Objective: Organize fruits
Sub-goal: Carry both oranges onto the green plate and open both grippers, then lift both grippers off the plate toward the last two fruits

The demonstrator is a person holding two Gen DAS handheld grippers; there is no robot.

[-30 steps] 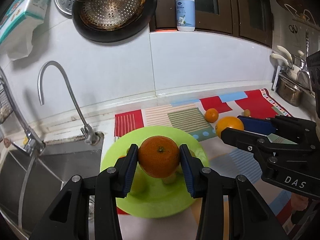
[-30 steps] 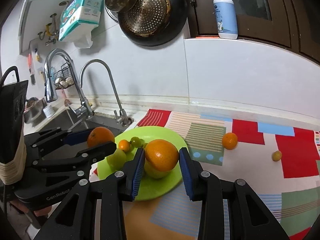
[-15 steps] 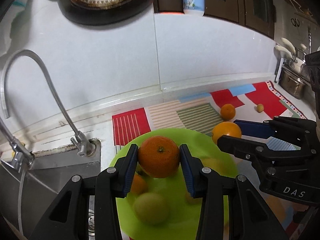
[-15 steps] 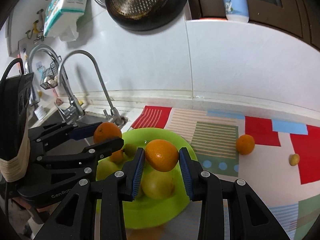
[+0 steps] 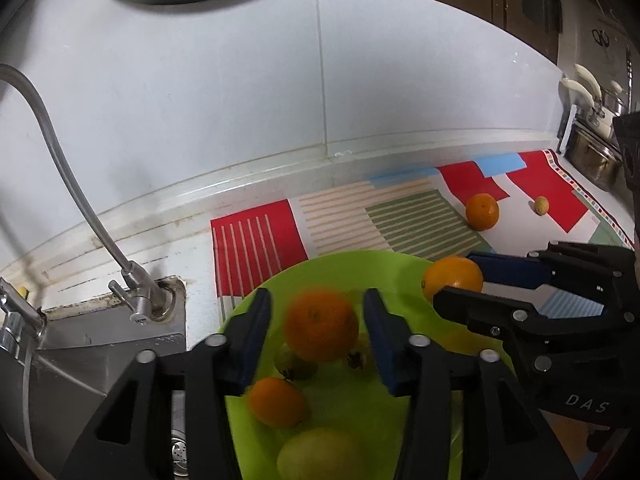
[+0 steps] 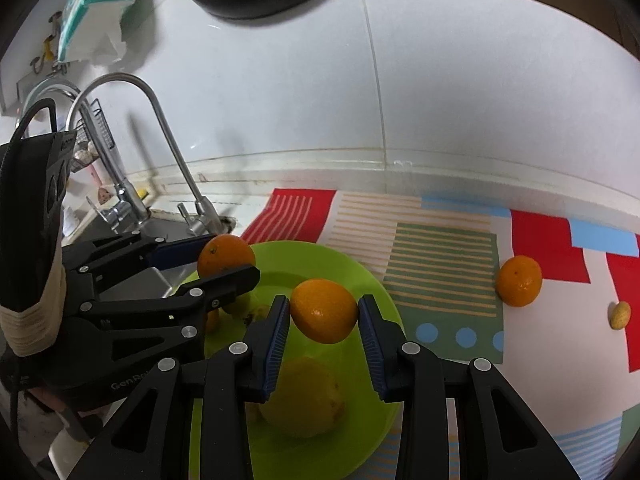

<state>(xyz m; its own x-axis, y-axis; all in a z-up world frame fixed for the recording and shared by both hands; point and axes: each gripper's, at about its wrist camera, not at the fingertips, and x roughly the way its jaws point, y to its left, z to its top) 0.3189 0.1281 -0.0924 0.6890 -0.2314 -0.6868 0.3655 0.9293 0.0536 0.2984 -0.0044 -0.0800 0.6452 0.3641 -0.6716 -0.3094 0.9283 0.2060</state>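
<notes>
Right gripper (image 6: 324,304): closed on the held orange (image 6: 323,311), both blue pads touching its sides; it hangs above the green plate (image 6: 372,292), a position judged to be for setting the fruit down among the rest.
Left gripper (image 5: 317,298): jaws parted, with a gap showing on each side of the blurred orange (image 5: 320,324); nothing is gripped. The blur suggests that this fruit is dropping free towards the plate, on its left side by the sink (image 5: 100,344).
Plate contents: a yellow-green fruit (image 6: 302,396) at the near edge, a small orange (image 5: 276,402) and a small green fruit (image 5: 296,364) further in; they are gathered here as the collecting place.
Patterned mat (image 6: 440,248): lies under the plate and runs off to the right.
Fruit not yet collected: a loose orange (image 6: 519,281) and a small yellowish fruit (image 6: 619,314), on the mat, right of the plate and well apart from it.
Hard to make out: whether the blurred orange touches the plate cannot be told; the plate's near rim is hidden behind the gripper bodies; the kind of the dark-tipped bits under the blurred orange is unclear.
</notes>
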